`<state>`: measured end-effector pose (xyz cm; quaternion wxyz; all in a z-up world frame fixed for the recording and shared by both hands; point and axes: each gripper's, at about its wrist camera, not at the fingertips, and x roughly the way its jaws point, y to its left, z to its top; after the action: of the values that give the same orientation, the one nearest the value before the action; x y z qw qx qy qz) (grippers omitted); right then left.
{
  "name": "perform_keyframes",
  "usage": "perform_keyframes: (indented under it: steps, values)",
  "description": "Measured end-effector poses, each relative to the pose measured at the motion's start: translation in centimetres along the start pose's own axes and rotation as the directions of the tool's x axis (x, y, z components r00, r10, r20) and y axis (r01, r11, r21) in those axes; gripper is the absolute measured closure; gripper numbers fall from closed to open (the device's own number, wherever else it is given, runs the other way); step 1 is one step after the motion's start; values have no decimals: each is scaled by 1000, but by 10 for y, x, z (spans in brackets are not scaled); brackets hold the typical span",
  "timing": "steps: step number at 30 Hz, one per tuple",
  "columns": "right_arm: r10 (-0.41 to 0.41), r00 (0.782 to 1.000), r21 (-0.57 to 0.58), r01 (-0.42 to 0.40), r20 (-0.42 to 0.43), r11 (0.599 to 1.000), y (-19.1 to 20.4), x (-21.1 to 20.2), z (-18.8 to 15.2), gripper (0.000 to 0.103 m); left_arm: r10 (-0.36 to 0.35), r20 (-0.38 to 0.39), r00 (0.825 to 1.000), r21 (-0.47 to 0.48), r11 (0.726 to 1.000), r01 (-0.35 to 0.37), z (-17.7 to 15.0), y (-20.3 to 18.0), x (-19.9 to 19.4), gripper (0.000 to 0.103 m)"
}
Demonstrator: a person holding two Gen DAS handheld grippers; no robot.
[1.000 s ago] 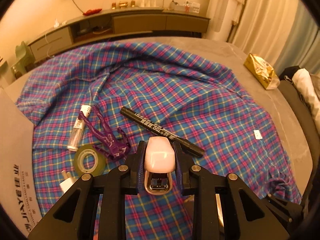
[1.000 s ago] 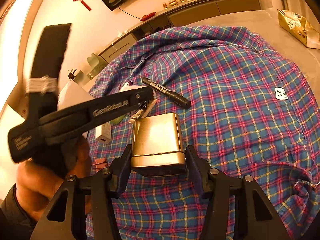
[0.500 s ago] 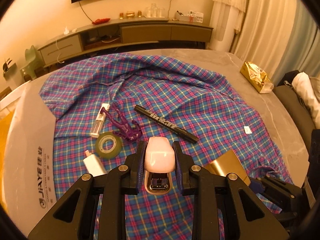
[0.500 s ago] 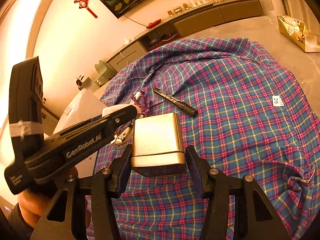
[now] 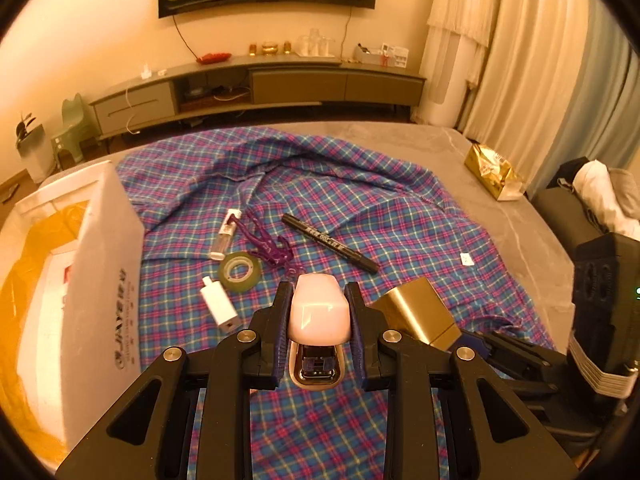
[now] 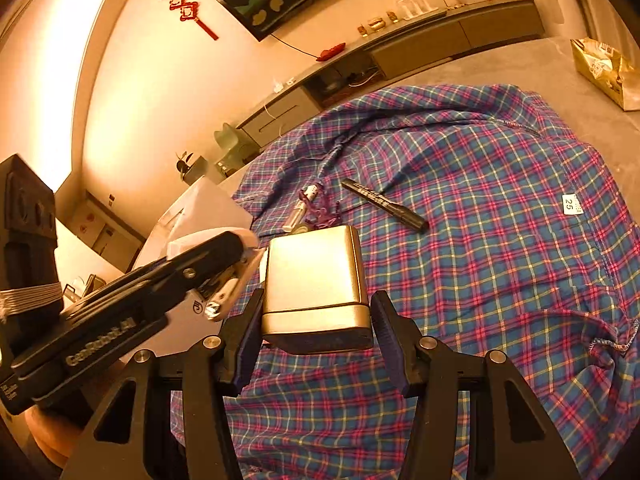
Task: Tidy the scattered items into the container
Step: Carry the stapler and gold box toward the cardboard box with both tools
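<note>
My left gripper (image 5: 318,316) is shut on a pink stapler (image 5: 319,312), held above the plaid cloth (image 5: 360,208). My right gripper (image 6: 316,320) is shut on a gold metal box (image 6: 314,276), also raised; the box shows in the left wrist view (image 5: 420,312). On the cloth lie a black marker (image 5: 330,242), a purple hair clip (image 5: 266,242), a small clear bottle (image 5: 226,234), a tape roll (image 5: 240,272) and a white charger plug (image 5: 220,306). The white container box (image 5: 100,280) with a yellow liner stands at the left.
A gold snack bag (image 5: 494,172) lies on the grey surface at the far right. Dark bags and white fabric (image 5: 600,200) sit at the right edge. A low TV cabinet (image 5: 260,88) runs along the back wall.
Both grippers have risen and drawn back with their items. The white container box has come into view at the left, and more of the room shows behind.
</note>
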<state>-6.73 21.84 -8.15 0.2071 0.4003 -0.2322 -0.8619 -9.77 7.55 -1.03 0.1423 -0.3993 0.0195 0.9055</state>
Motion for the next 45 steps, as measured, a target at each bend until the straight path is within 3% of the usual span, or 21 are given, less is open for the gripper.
perform_keyframes:
  steps: [20, 45]
  values:
    - [15, 1000, -93, -16, -19, 996, 36, -8, -29, 49, -2, 80, 997, -59, 998, 6, -33, 35, -77, 77]
    - [53, 998, -302, -59, -28, 952, 137, -27, -47, 49, -41, 182, 983, -149, 986, 69, -57, 93, -139, 77]
